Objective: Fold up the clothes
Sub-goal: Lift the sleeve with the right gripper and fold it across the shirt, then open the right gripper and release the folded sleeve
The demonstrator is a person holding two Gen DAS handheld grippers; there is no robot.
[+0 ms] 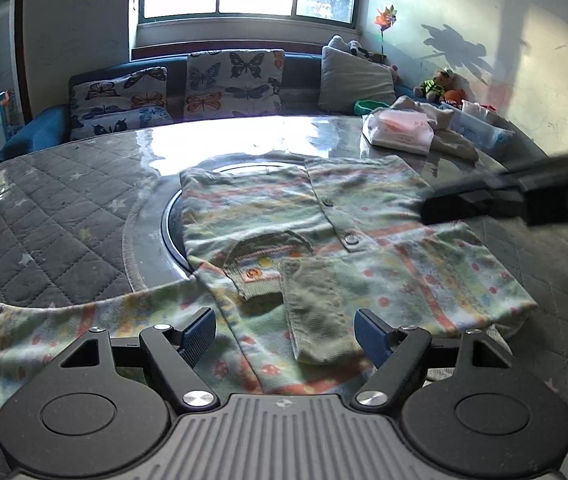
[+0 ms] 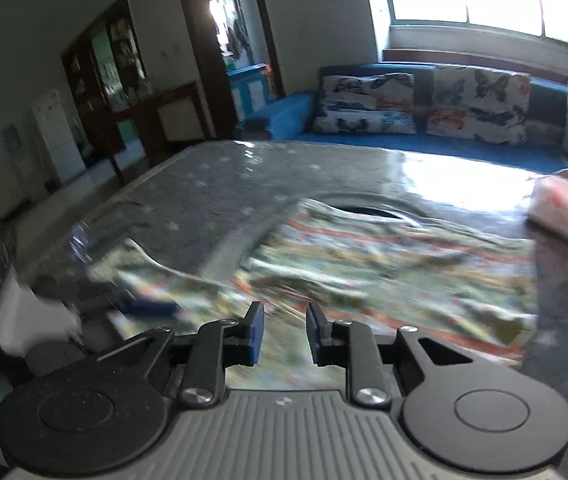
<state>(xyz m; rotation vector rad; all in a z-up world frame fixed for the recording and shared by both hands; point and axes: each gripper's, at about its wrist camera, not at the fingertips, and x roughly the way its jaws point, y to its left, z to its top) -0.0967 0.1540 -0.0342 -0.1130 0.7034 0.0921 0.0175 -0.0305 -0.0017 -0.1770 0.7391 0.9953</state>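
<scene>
My left gripper (image 1: 284,334) hovers low with its jaws spread wide and nothing between them. Right under it and just ahead lies the shirt (image 1: 347,240), flat on the table (image 1: 52,216). One sleeve (image 1: 319,312) is folded in over the body and ends between my left fingers (image 1: 198,334), its long axis pointing almost straight away from me. The other sleeve (image 1: 44,332) runs out flat to the left of the gripper, its cuff at the far left end. That is the part I judge I should take next, and my left gripper is clearly the nearer one for it.

My right gripper (image 2: 284,336) is partly spread, holding nothing, above the shirt's near edge (image 2: 363,280); the right view is blurred, so I cannot tell finer detail there. From the left view it shows as a dark shape (image 1: 483,196) to my right, over the shirt's far side.

The shirt's body stretches away and rightward, collar (image 1: 268,248) toward me, hem farther off. Beyond it, to the right, a tissue pack (image 1: 399,130) sits well apart.
</scene>
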